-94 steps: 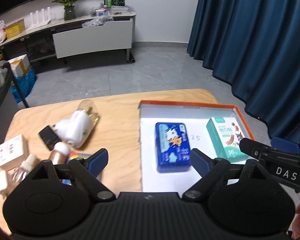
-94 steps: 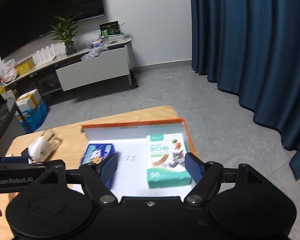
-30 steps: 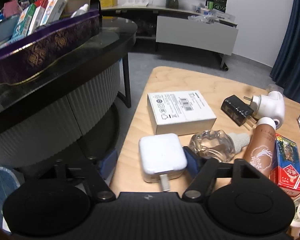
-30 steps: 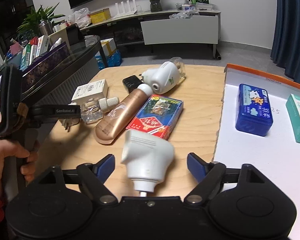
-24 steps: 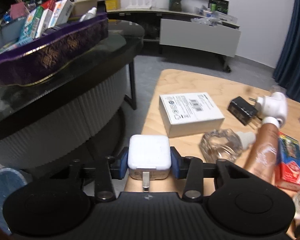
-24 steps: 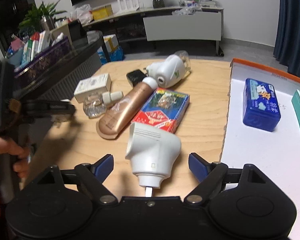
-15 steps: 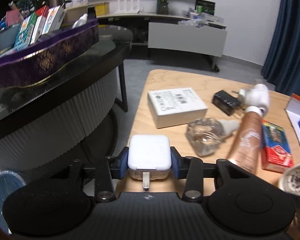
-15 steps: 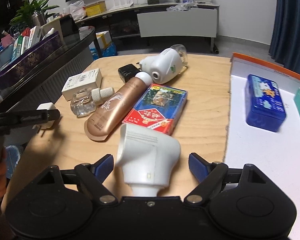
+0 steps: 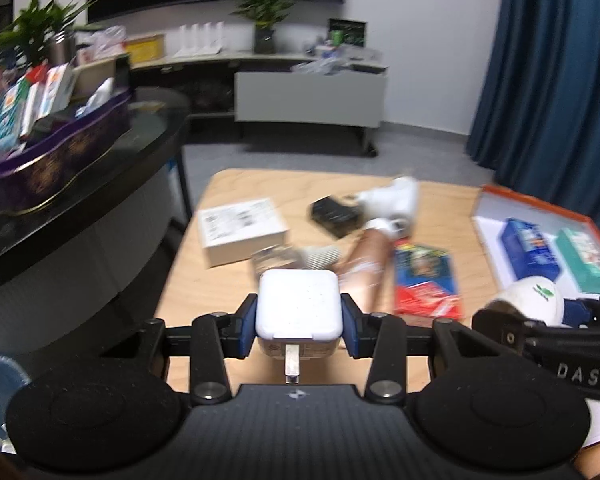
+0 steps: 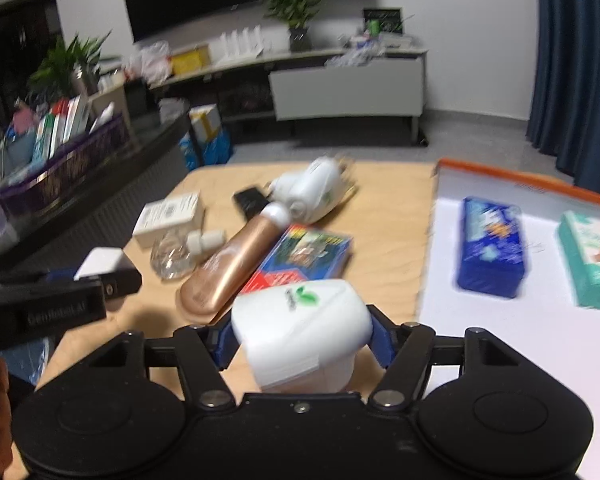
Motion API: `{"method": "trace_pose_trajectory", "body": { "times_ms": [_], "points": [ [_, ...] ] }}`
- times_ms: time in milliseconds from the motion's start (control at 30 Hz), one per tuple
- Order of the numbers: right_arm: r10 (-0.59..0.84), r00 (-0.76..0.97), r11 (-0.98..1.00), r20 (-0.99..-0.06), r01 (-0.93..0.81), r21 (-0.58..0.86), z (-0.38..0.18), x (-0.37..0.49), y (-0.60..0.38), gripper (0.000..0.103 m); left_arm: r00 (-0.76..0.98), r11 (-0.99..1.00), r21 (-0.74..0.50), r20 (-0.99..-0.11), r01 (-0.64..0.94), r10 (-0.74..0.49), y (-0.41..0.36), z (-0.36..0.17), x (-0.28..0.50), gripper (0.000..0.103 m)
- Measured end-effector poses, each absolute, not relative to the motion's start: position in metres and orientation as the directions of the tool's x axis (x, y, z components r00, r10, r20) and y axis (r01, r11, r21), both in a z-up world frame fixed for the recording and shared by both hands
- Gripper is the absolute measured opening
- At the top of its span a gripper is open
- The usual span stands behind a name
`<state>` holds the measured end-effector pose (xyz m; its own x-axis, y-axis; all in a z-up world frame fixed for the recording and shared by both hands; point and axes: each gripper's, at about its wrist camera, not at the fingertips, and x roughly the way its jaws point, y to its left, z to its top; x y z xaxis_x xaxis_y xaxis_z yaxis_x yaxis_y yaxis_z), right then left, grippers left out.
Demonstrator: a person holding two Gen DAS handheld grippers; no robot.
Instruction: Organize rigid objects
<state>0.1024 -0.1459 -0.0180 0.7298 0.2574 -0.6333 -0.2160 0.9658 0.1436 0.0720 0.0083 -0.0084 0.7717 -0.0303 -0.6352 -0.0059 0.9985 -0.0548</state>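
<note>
My left gripper (image 9: 299, 318) is shut on a white square charger (image 9: 298, 307), held above the wooden table's (image 9: 236, 280) near left part; it also shows in the right wrist view (image 10: 100, 261). My right gripper (image 10: 300, 334) is shut on a white plug-in device with a green leaf logo (image 10: 300, 330), held above the table near the tray's left edge; it also shows in the left wrist view (image 9: 528, 300). The white tray with an orange rim (image 10: 500, 328) lies on the right and holds a blue tin (image 10: 492, 246) and a teal box (image 10: 592, 258).
On the table lie a white carton (image 10: 168, 214), a clear glass bottle (image 10: 176, 256), a bronze tube (image 10: 232, 260), a red card box (image 10: 300, 260), a black adapter (image 10: 250, 200) and another white plug-in device (image 10: 316, 188). A dark counter with a purple basket (image 9: 52, 168) stands on the left.
My right gripper has shut on the white plug-in device and lifted it. My left gripper, shut on the charger since about 0.8 s ago, has swung right over the table.
</note>
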Motion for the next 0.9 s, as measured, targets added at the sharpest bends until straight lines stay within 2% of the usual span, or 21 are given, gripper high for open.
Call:
{"method": "trace_pose_trajectory", "body": {
  "times_ms": [167,467,633,767,900],
  "points": [
    [0.205,0.776,0.978,-0.597,-0.136,0.159,0.001,0.091,-0.186,0.075,0.781,0.993,-0.084,-0.613,0.086,-0.120,-0.028,0.003,0.071,0.042],
    [0.020,0.845,0.992,-0.534,0.050,0.116,0.037,0.072,-0.270,0.075,0.770,0.957,-0.136,-0.570,0.257,-0.287,-0.104,0.026,0.081,0.042],
    [-0.049,0.848,0.984,-0.528,0.130,0.118,0.047,0.066,-0.308,0.075,0.756,0.932,-0.139,-0.551,0.335,-0.354,-0.142,0.040,0.087,0.042],
    [-0.073,0.842,0.979,-0.535,0.162,0.121,0.043,0.058,-0.325,0.075,0.755,0.925,-0.125,-0.545,0.357,-0.365,-0.161,0.038,0.085,0.042],
    [-0.076,0.828,0.975,-0.556,0.177,0.131,0.033,0.051,-0.334,0.075,0.732,0.925,-0.118,-0.579,0.360,-0.359,-0.167,0.024,0.082,0.042]
  ]
}}
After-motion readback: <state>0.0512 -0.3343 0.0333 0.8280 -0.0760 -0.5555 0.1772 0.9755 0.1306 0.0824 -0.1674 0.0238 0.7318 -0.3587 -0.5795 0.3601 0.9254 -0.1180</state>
